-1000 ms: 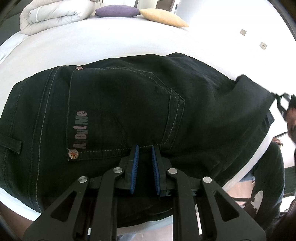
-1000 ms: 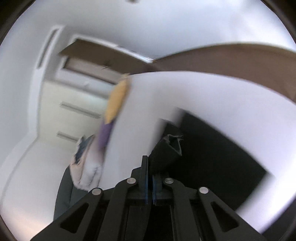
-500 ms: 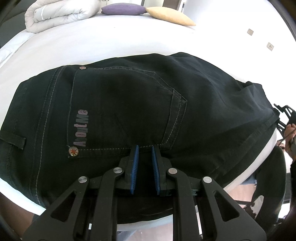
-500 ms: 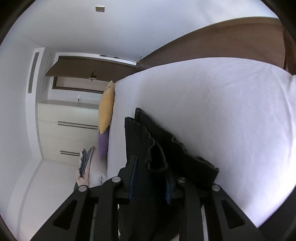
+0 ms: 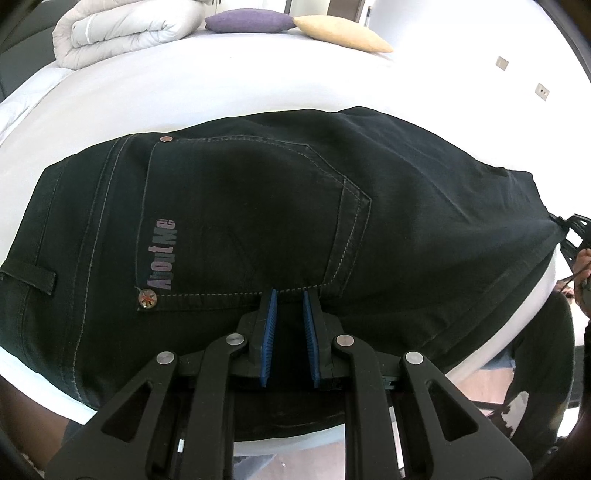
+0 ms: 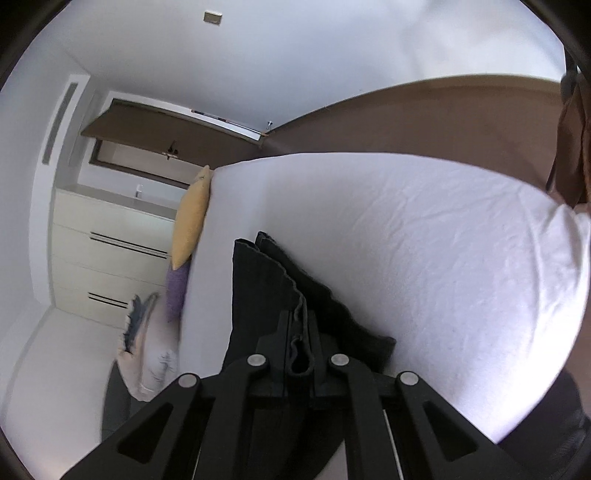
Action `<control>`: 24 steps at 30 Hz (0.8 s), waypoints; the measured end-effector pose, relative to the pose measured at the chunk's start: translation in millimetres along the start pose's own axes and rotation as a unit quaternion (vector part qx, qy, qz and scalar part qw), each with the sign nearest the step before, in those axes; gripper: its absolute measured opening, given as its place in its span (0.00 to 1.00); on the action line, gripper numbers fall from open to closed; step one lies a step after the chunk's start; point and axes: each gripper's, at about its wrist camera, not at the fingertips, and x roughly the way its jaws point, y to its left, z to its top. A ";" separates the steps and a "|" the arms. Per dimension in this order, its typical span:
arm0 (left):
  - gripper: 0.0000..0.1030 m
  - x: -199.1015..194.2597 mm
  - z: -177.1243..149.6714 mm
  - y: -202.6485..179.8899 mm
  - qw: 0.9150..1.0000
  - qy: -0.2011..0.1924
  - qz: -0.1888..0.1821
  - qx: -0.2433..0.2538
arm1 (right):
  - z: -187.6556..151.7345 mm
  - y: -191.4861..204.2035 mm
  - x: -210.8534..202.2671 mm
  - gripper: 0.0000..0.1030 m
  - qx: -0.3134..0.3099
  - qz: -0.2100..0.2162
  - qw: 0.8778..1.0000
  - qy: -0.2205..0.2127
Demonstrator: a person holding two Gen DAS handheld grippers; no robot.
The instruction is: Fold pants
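Black pants [image 5: 258, 206] lie flat on the white bed [image 5: 221, 85], back pocket up, waistband at the left. My left gripper [image 5: 289, 295] hovers at the near edge of the pants just below the pocket seam, its blue pads apart with only a narrow gap and nothing between them. My right gripper [image 6: 298, 317] has its jaws closed around a bunched edge of the pants [image 6: 258, 280] at the folded leg end. The right gripper also shows at the right edge of the left wrist view [image 5: 570, 230].
A rolled white duvet [image 5: 122, 29], a purple pillow [image 5: 251, 20] and a yellow pillow [image 5: 343, 37] lie at the far end of the bed. White drawers [image 6: 107, 251] stand beyond it. Brown floor [image 6: 443, 118] surrounds the bed. The near bed edge is below my left gripper.
The right gripper swung down and drew the folded leg end flat onto the bed at the right. The left gripper stayed in place.
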 end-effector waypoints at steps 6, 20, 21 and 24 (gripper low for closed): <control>0.14 -2.4 -2.2 5.1 1.000 -0.003 -0.005 -0.003 | 7.9 7.7 -10.9 0.06 -0.034 -0.044 0.998 -0.001; 0.14 -4.8 -8.6 3.1 1.000 -0.012 0.000 -0.004 | 23.4 -24.5 -49.7 0.10 -0.026 -0.019 0.999 -0.007; 0.14 -5.0 -9.0 2.8 1.000 -0.012 0.001 -0.004 | 23.1 -22.3 -52.6 0.35 -0.023 -0.014 1.000 -0.004; 0.14 -5.7 -9.4 3.1 1.000 -0.013 0.002 -0.006 | 14.0 -16.1 -67.3 0.77 -0.009 0.020 1.000 -0.015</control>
